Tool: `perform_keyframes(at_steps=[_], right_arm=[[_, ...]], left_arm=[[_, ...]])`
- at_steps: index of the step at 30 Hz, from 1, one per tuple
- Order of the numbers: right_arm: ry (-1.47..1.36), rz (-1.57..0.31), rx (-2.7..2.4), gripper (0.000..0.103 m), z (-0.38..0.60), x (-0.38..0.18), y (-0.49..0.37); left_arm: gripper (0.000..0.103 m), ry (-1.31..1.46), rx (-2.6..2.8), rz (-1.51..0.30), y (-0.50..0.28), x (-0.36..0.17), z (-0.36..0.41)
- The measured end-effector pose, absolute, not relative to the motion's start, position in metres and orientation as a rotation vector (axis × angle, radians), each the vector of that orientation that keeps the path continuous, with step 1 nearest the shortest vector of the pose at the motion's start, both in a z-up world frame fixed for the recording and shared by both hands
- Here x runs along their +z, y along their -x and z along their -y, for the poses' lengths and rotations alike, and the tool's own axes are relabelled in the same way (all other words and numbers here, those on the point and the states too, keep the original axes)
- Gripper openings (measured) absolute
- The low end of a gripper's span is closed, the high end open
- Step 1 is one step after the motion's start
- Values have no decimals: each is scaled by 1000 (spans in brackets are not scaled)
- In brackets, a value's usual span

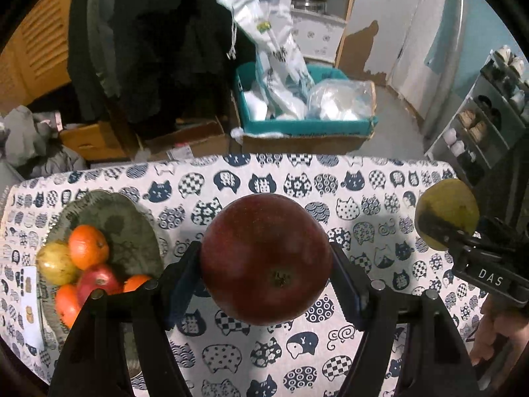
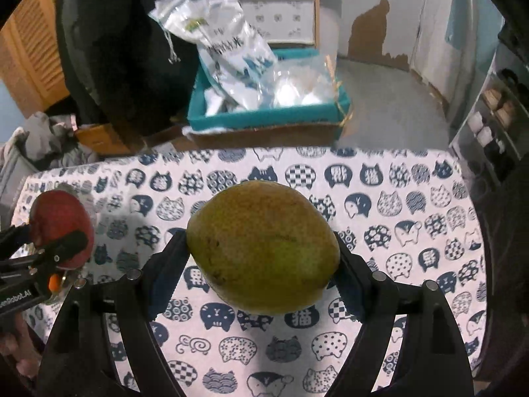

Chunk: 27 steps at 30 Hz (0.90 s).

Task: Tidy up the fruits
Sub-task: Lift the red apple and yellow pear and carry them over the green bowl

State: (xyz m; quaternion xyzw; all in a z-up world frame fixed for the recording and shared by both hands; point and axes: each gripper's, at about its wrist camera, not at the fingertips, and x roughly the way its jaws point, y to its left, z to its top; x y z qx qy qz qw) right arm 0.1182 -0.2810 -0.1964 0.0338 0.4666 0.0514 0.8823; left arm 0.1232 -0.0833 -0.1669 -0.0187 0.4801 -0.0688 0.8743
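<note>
Left gripper (image 1: 266,261) clamps the apple (image 1: 266,258), right gripper (image 2: 263,248) the pear (image 2: 263,246), both probably bound for the plate (image 1: 132,228) at nine o'clock.

Both wrist cameras look steeply down onto the tablecloth (image 1: 363,178).

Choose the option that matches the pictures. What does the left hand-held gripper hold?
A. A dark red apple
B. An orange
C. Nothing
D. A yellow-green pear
A: the left hand-held gripper has its fingers pressed on both sides of a dark red apple, held above the cat-print tablecloth.
</note>
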Motion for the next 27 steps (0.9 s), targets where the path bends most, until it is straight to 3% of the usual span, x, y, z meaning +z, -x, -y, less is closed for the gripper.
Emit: perform_keyframes(at_steps=[27], right_arm=[[-4, -692, 245, 82, 231, -73, -52]], left_arm=[[75, 87, -71, -750, -48, -62, 11]])
